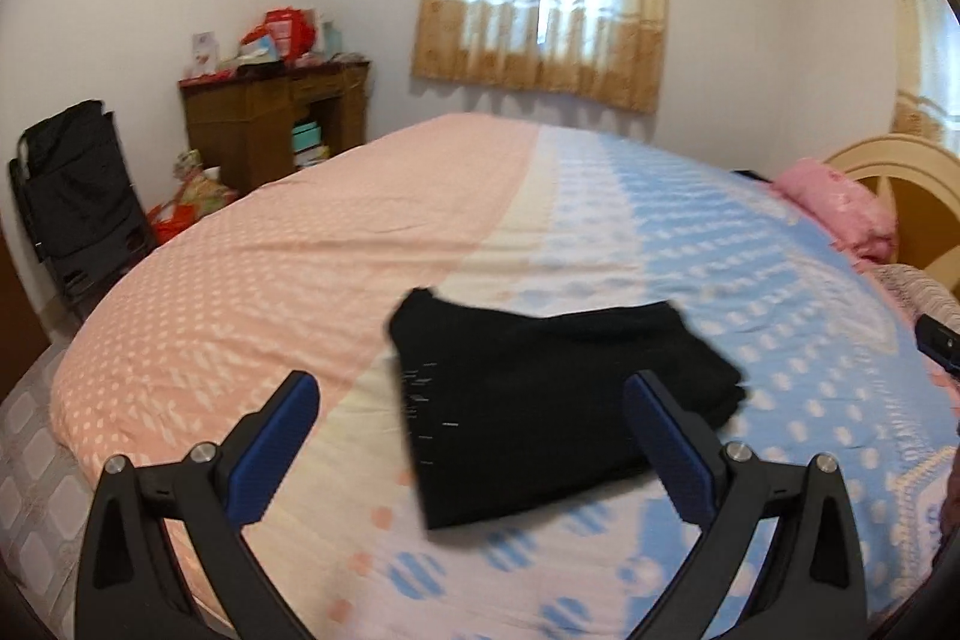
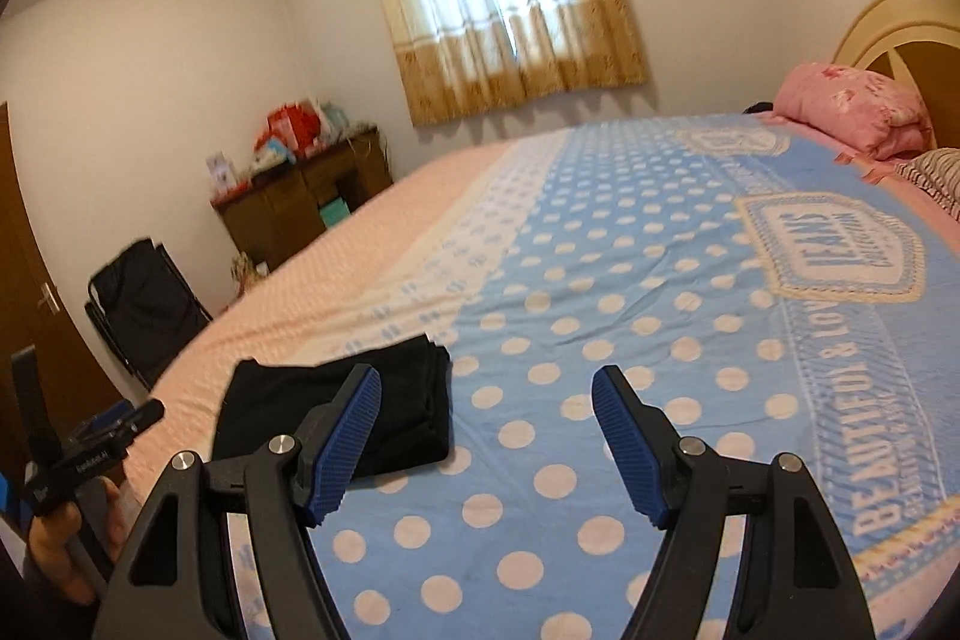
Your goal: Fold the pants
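Note:
Black pants [image 1: 540, 400] lie folded into a compact rectangle on the bed, where the pink and blue parts of the cover meet. My left gripper [image 1: 471, 394] is open and empty, held above and just in front of the pants. My right gripper [image 2: 486, 388] is open and empty, to the right of the pants [image 2: 336, 412], over the blue dotted cover. The left gripper [image 2: 141, 415] also shows at the left edge of the right wrist view, in a hand.
The bed cover [image 1: 270, 292] is pink at left and blue with white dots at right [image 2: 600, 280]. A pink pillow [image 2: 852, 106] and headboard [image 2: 888, 22] are at the far right. A wooden cabinet [image 1: 276, 124] and a black folding chair [image 1: 78, 196] stand beyond the bed's left side.

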`<state>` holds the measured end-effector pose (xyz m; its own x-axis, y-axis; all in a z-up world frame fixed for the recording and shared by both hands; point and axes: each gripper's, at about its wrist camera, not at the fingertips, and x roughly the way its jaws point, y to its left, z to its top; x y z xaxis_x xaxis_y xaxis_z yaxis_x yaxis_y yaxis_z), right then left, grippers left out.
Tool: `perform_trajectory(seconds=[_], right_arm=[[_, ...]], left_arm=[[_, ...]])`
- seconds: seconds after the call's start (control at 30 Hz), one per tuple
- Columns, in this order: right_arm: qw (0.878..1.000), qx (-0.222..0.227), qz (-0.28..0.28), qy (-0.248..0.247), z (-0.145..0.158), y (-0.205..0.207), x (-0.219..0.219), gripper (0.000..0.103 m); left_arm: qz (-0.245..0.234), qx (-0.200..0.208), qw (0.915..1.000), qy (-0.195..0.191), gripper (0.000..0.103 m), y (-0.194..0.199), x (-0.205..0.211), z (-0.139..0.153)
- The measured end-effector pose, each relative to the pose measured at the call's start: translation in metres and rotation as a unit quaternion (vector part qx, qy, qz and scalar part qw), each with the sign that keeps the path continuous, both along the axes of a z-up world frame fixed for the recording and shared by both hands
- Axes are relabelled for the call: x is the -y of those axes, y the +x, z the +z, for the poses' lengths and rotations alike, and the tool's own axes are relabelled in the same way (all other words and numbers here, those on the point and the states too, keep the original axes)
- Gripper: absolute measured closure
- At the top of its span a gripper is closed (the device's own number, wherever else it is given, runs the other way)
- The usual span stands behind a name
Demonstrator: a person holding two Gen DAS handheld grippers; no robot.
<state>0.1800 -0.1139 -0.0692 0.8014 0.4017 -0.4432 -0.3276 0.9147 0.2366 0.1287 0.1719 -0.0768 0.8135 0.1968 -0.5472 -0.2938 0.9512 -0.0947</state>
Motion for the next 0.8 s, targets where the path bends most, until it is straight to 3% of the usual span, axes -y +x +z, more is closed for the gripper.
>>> perform_trajectory(seconds=[0.27,0.47,0.8], right_arm=[[1.0,0.026,0.001,-0.003,0.019,-0.02,0.005,0.029],[0.999,0.038,0.009,-0.006,0.025,-0.029,0.003,0.028],[0.999,0.039,0.01,-0.012,0.023,-0.03,0.001,0.028]], left_arm=[[-0.032,0.016,0.9991,0.021,0.0,-0.016,0.03,0.016],[-0.029,0.023,0.9984,0.042,0.0,-0.019,0.041,0.018],[-0.027,0.021,0.9988,0.036,0.0,-0.019,0.042,0.012]])
